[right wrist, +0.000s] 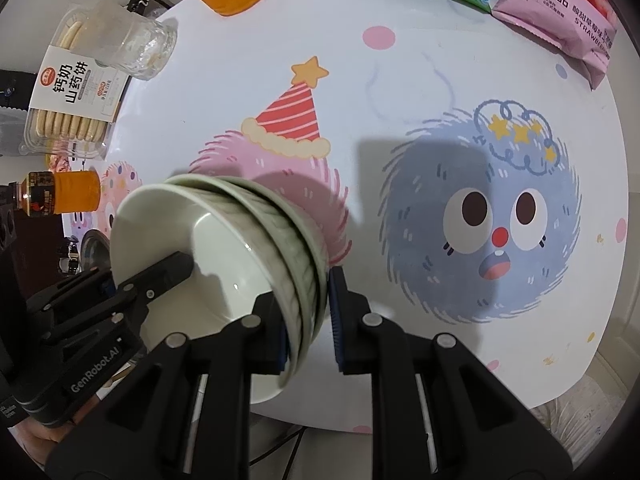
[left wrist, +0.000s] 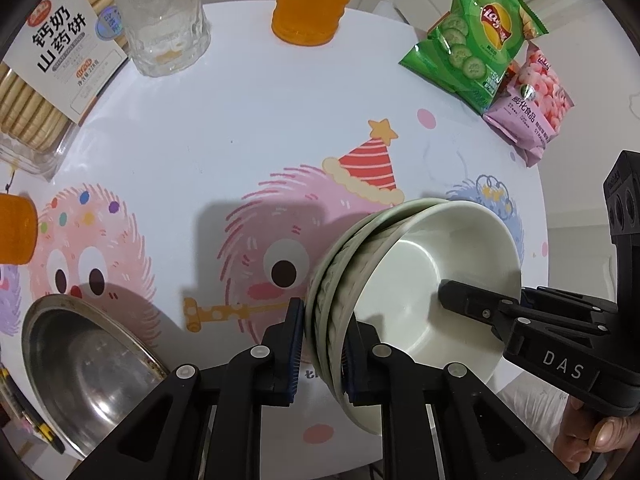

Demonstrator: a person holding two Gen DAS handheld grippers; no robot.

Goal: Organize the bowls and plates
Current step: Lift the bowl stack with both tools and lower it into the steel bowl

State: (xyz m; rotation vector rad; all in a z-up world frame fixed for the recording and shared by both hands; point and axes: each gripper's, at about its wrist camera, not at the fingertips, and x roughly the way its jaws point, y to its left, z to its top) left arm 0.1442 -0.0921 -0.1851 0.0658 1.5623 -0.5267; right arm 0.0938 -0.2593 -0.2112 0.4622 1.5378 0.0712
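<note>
A stack of pale green bowls [left wrist: 420, 280], nested in one another, hangs tilted above the table; it also shows in the right wrist view [right wrist: 224, 240]. My left gripper [left wrist: 322, 344] is shut on the stack's near rim, one finger inside and one outside. My right gripper [right wrist: 308, 320] clamps the opposite rim the same way; it shows in the left wrist view [left wrist: 460, 300] with a finger inside the top bowl. A steel plate [left wrist: 88, 372] lies on the table at the lower left.
On the cartoon-printed table [left wrist: 200, 140] stand a biscuit box [left wrist: 44, 76], a glass [left wrist: 164, 20], an orange drink bottle [left wrist: 312, 4], a green chips bag [left wrist: 476, 36] and a pink snack bag [left wrist: 528, 104]. Another orange bottle [right wrist: 60, 192] lies at the left edge.
</note>
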